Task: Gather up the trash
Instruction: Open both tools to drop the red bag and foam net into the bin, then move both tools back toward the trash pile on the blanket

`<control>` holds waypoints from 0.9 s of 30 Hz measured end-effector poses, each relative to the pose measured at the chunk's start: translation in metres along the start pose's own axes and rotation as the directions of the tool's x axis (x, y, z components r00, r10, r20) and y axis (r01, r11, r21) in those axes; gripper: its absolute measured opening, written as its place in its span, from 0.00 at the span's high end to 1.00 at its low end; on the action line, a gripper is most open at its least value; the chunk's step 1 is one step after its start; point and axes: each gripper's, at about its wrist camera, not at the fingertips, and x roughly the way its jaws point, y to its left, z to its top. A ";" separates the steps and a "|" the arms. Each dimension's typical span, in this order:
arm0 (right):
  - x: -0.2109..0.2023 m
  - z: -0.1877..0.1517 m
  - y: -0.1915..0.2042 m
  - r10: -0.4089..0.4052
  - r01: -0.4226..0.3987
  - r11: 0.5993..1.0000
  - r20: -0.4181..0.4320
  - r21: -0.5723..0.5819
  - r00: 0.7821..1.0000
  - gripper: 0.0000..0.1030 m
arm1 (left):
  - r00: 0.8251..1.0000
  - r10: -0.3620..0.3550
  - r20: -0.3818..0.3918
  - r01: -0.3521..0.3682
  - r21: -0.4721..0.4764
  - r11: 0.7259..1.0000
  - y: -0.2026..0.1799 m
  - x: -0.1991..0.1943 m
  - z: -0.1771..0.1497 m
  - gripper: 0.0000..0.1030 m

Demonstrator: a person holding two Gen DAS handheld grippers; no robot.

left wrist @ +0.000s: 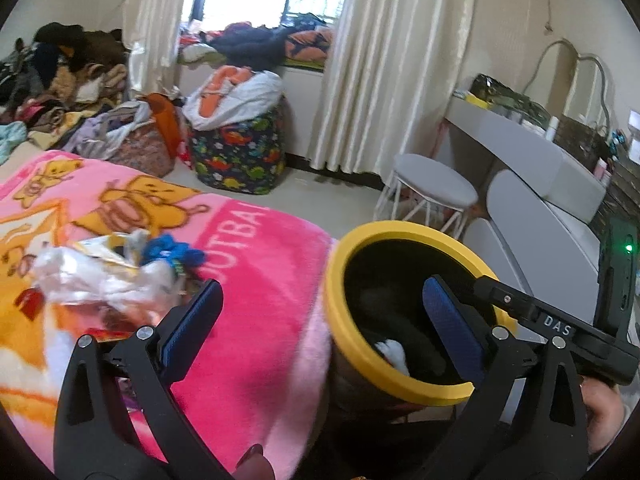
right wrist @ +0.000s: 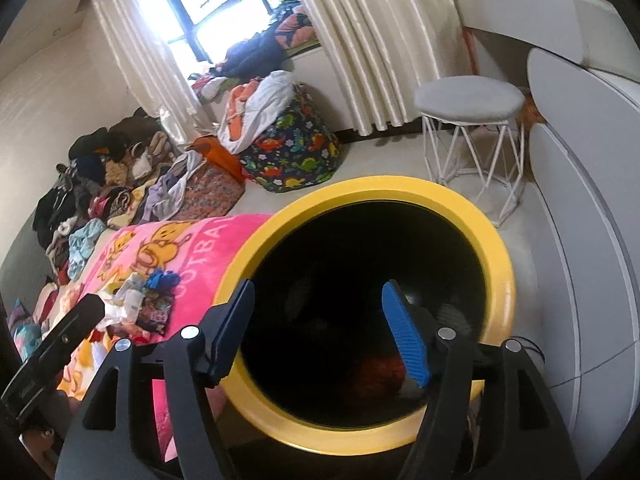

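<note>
With both the left gripper [left wrist: 320, 320] and right gripper [right wrist: 320, 328] released empty over the yellow-rimmed bin [right wrist: 496, 248], drop seems done; next grab the blurry wrapper pile [left wrist: 100, 276] left on the pink blanket [left wrist: 256, 280].

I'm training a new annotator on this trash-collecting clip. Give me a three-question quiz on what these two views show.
1. True or false: the left hand-held gripper is clamped on a wrapper.
2. What colour is the rim of the round black bin?
3. Where is the remaining pile of crumpled wrappers? A) on the pink cartoon blanket B) on the round grey stool C) on the floor

Key: 1 false, its jaws are open and empty; 2 yellow; 3 A.
</note>
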 end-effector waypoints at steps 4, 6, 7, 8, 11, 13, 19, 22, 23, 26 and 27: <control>0.001 -0.002 0.020 0.026 -0.026 0.999 -0.001 -0.044 1.000 0.36 | 0.999 0.031 0.027 -0.030 -0.025 0.999 0.015 -0.013 0.004 0.11; 0.001 -0.004 0.028 0.041 -0.042 0.997 -0.003 -0.062 0.999 0.36 | 0.998 0.041 0.040 -0.039 -0.045 0.998 0.024 -0.018 0.005 0.11; 0.001 -0.004 0.032 0.049 -0.049 0.996 -0.004 -0.072 0.999 0.36 | 0.998 0.045 0.045 -0.043 -0.051 0.998 0.027 -0.021 0.006 0.11; 0.001 -0.005 0.037 0.055 -0.056 0.995 -0.006 -0.083 0.998 0.35 | 0.997 0.050 0.050 -0.048 -0.055 0.997 0.030 -0.023 0.007 0.11; 0.001 -0.007 0.052 0.078 -0.079 0.990 -0.012 -0.116 0.997 0.35 | 0.996 0.067 0.062 -0.062 -0.079 0.995 0.039 -0.029 0.008 0.11; 0.002 -0.008 0.062 0.091 -0.092 0.986 -0.017 -0.139 0.996 0.35 | 0.995 0.079 0.069 -0.072 -0.099 0.992 0.047 -0.034 0.007 0.11; 0.005 -0.016 0.090 0.123 -0.128 0.972 -0.035 -0.195 0.992 0.34 | 0.988 0.120 0.095 -0.109 -0.115 0.987 0.064 -0.046 0.006 0.11; 0.007 -0.019 0.102 0.136 -0.143 0.965 -0.047 -0.220 0.990 0.34 | 0.987 0.128 0.097 -0.115 -0.135 0.984 0.072 -0.049 0.006 0.11; 0.008 -0.019 0.106 0.142 -0.151 0.961 -0.053 -0.230 0.988 0.34 | 0.987 0.132 0.097 -0.117 -0.141 0.983 0.075 -0.050 0.005 0.11; 0.009 -0.021 0.116 0.152 -0.163 0.954 -0.062 -0.252 0.986 0.34 | 0.984 0.147 0.096 -0.131 -0.159 0.979 0.085 -0.053 0.003 0.11; 0.010 -0.021 0.120 0.158 -0.171 0.950 -0.067 -0.261 0.985 0.34 | 0.984 0.152 0.095 -0.135 -0.164 0.977 0.088 -0.054 0.002 0.11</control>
